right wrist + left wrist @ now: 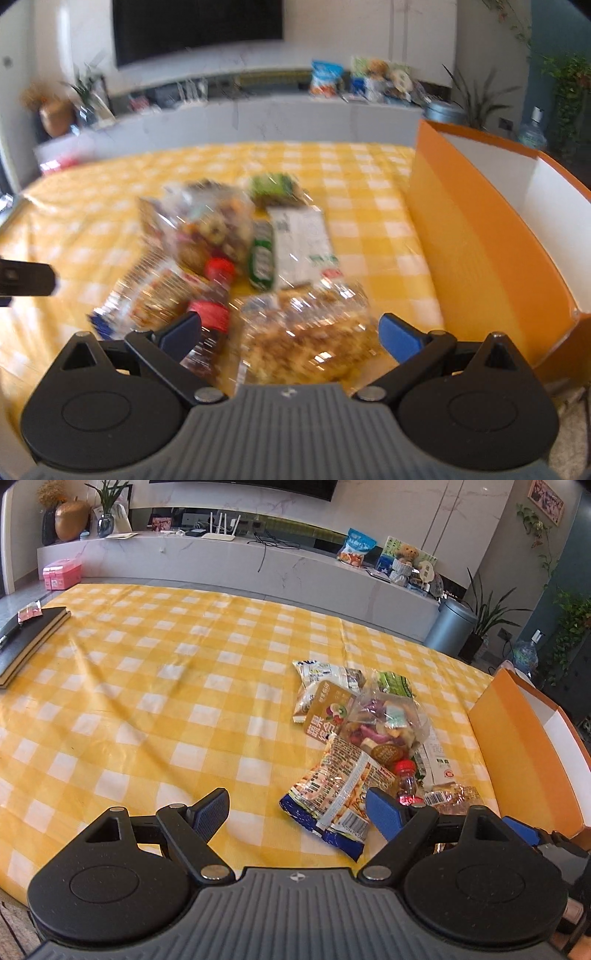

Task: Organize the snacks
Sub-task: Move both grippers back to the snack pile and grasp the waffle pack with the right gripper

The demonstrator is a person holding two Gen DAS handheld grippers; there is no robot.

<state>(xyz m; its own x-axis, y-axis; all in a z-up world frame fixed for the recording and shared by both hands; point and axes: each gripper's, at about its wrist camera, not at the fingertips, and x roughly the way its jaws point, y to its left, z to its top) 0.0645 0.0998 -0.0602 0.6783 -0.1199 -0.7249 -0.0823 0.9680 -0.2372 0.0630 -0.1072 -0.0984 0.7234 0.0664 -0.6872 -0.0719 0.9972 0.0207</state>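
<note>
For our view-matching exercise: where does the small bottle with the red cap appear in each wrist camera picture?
Left wrist view: the red-capped bottle sits lower right of centre, just above the blue right finger of the left hand-held gripper.
Right wrist view: it lies lower left of centre, blurred, beside the left finger.
Shared landmark: the orange box at the right.

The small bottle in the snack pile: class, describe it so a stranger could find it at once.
Start at the orange box on the checked tablecloth; the snack pile lies beside it. The bottle lies among the bags, the only one with a red cap.
</note>
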